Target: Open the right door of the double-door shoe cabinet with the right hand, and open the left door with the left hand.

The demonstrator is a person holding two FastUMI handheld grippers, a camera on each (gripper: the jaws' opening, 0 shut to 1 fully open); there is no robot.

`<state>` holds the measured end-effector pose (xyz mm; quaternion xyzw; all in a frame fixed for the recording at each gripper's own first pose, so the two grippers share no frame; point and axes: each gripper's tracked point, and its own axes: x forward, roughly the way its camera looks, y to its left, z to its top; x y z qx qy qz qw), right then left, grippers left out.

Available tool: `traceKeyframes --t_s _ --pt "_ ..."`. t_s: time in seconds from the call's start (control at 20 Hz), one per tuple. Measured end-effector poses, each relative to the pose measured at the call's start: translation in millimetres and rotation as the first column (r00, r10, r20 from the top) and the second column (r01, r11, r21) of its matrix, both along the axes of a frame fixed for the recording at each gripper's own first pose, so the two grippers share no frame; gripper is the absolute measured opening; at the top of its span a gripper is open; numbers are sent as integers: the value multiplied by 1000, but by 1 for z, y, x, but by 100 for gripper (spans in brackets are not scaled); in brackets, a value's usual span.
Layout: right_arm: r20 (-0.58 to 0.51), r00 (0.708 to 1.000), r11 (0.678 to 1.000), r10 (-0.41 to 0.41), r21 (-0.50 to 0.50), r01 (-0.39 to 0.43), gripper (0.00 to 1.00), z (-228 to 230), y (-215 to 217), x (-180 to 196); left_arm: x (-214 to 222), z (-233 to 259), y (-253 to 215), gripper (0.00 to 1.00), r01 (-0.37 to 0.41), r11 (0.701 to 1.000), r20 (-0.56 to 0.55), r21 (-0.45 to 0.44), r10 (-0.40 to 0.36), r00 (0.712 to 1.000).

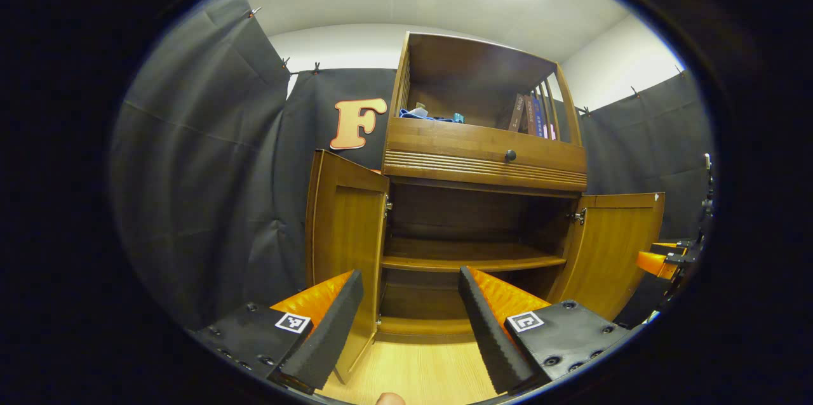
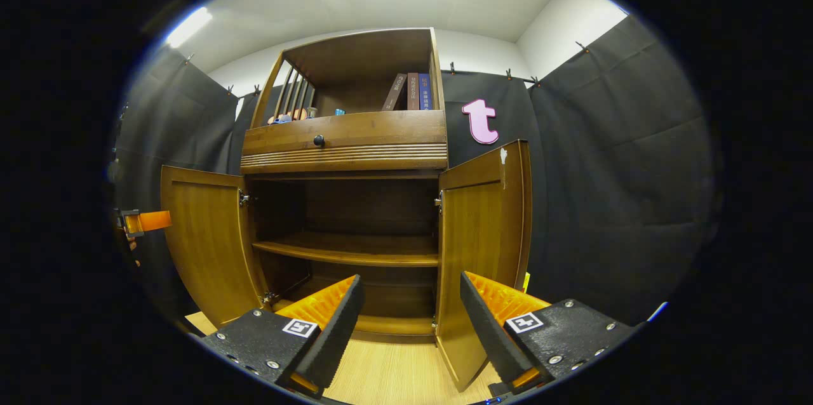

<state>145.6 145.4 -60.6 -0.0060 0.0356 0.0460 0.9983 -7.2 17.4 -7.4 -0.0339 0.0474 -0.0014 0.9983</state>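
Observation:
The wooden shoe cabinet [image 1: 486, 157] stands ahead with both lower doors swung wide. In the left gripper view the left door [image 1: 343, 233] hangs open close to my left gripper [image 1: 409, 284], which is open and holds nothing; the right door [image 1: 613, 246] stands open farther off. In the right gripper view the right door [image 2: 483, 246] is open just beyond my right gripper [image 2: 409, 287], also open with bare fingers, and the left door [image 2: 203, 233] is open at the far side. The inner shelf [image 2: 349, 249] shows bare wood.
A drawer with a dark knob [image 1: 510, 155] sits above the doors. Books [image 2: 409, 91] and small items stand in the top compartment. The other gripper [image 1: 664, 259] shows at the right edge of the left gripper view. Light wooden floor [image 1: 413, 373] lies below; black cloth walls surround.

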Motion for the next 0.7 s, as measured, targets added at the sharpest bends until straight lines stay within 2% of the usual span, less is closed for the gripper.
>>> traceKeyframes --t_s 0.15,0.2,0.25,0.35,0.4,0.45,0.5,0.55,0.65,0.7 --pt "12 1000 1000 7 -1 -7 99 6 2 -2 4 -3 2 99 -12 1000 -3 2 12 1000" --pt "20 1000 1000 6 -2 -6 93 8 2 -2 5 -5 5 99 -17 1000 -8 4 17 1000" --pt "25 1000 1000 4 -3 -4 99 8 2 -2 6 -9 6 99 -19 1000 -18 2 19 1000" --pt "26 1000 1000 8 -5 -7 99 10 6 0 6 -13 8 99 -22 1000 -33 -8 22 999" --pt "27 1000 1000 12 -9 -12 93 10 8 0 7 -11 9 99 -30 1000 -30 -8 30 999" --pt "30 999 1000 12 -11 -12 93 10 8 1 6 -9 14 96 -40 999 -26 -3 40 999" --pt "31 999 1000 11 -9 -11 99 10 8 3 6 -7 17 96 -49 999 -20 4 49 999" --pt "32 999 1000 10 -6 -10 99 10 8 4 7 -6 18 99 -55 998 -15 11 55 998" --pt "29 1000 1000 7 -1 -7 93 9 6 6 6 -6 23 96 -63 998 -7 18 63 998" --pt "30 1000 1000 5 0 -5 87 9 6 6 6 -4 23 96 -65 998 -3 23 65 998"
